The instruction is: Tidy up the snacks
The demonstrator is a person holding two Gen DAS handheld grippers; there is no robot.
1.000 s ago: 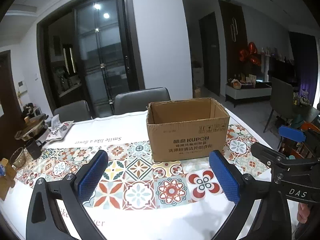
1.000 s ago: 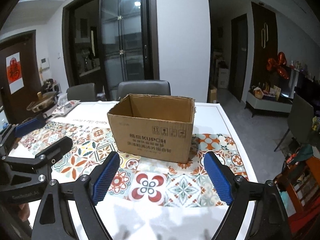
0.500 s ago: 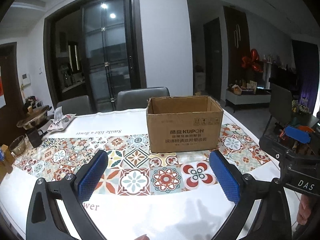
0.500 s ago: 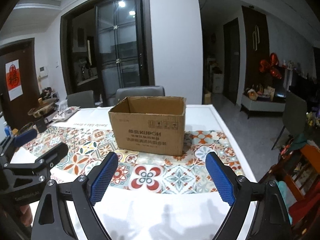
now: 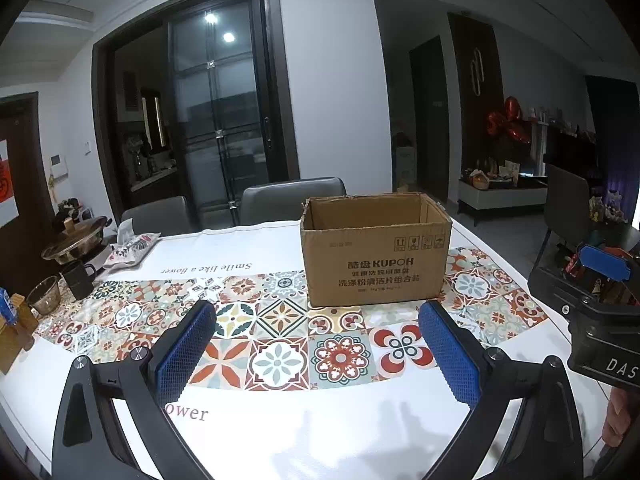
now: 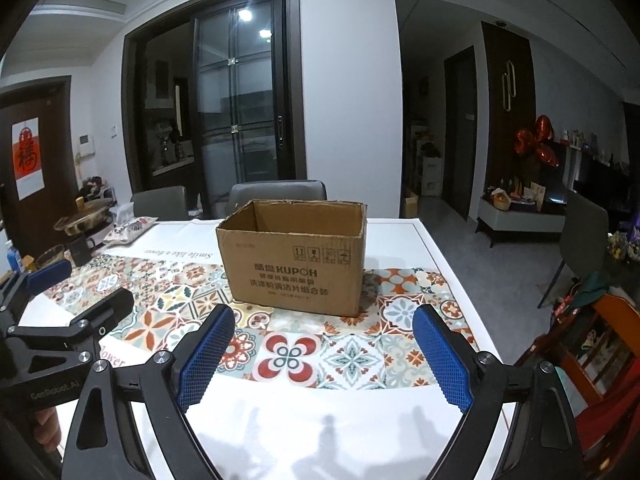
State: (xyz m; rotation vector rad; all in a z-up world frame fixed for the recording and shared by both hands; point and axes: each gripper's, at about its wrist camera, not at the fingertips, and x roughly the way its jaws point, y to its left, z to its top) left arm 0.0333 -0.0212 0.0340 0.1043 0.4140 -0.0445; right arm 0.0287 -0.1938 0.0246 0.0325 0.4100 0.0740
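Observation:
An open brown cardboard box [image 5: 376,252] marked KUPOH stands upright on the patterned runner; it also shows in the right wrist view [image 6: 294,262]. Its inside is hidden from here. My left gripper [image 5: 318,354] is open and empty, held above the table's near part, well short of the box. My right gripper [image 6: 324,356] is open and empty at about the same distance, and shows at the right edge of the left wrist view [image 5: 592,304]. A printed snack bag [image 5: 132,246] lies at the table's far left, also in the right wrist view [image 6: 130,228].
A white table [image 5: 320,432] carries a tiled-pattern runner [image 5: 280,320]. At its left edge stand a black mug [image 5: 80,278], a glass bowl [image 5: 44,300] and a lidded pot [image 5: 76,240]. Grey chairs [image 5: 292,198] stand behind the table. An orange chair [image 6: 600,344] is at the right.
Both grippers have pulled back and risen a little, so the box looks smaller and farther. Both stay open and empty.

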